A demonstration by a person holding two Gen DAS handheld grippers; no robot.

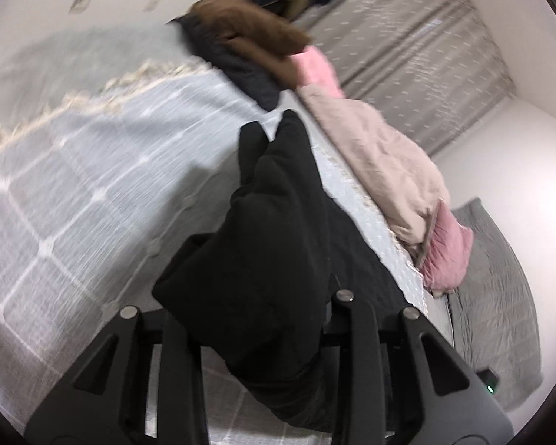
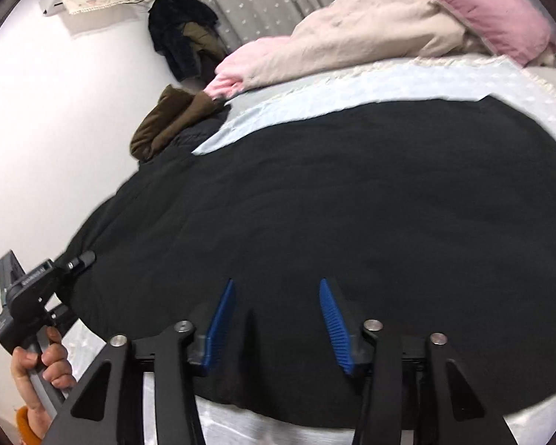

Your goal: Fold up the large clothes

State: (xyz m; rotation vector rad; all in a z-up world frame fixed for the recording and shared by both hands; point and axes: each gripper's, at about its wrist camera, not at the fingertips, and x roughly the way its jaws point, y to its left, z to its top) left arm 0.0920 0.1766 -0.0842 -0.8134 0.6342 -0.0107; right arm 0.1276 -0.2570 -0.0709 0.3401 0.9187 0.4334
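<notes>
Looking along the left hand-held gripper [image 1: 263, 319], I cannot see its fingertips at all: a bunched fold of the black garment [image 1: 274, 230] covers them, rising between the black finger arms and hiding whether the pads press on it, so I cannot tell how far that one is closed, though the cloth does hang lifted from that spot. This view is smeared by motion blur, and the grey checked bedspread [image 1: 74, 170] beside the cloth is streaky. From the right wrist view I see the right hand-held gripper [image 2: 278, 319] with its blue ribbed pads [image 2: 333, 322] standing apart over the garment, nothing between them but the cloth surface lying below; whether the tips touch it I cannot tell. The garment [image 2: 333, 215] is plain matte black, thick and soft, with no print I can make out, and it lies spread flat across the bed, its long axis running left to right in that view, its far edge straight against a pale blue sheet [image 2: 315, 92]. Its near edge is cut off behind my gripper frame. At the lower left a hand [image 2: 42, 371] grips the other tool's handle. Beyond lie a pink and cream quilt [image 2: 370, 29] and a brown garment [image 2: 170, 118].
</notes>
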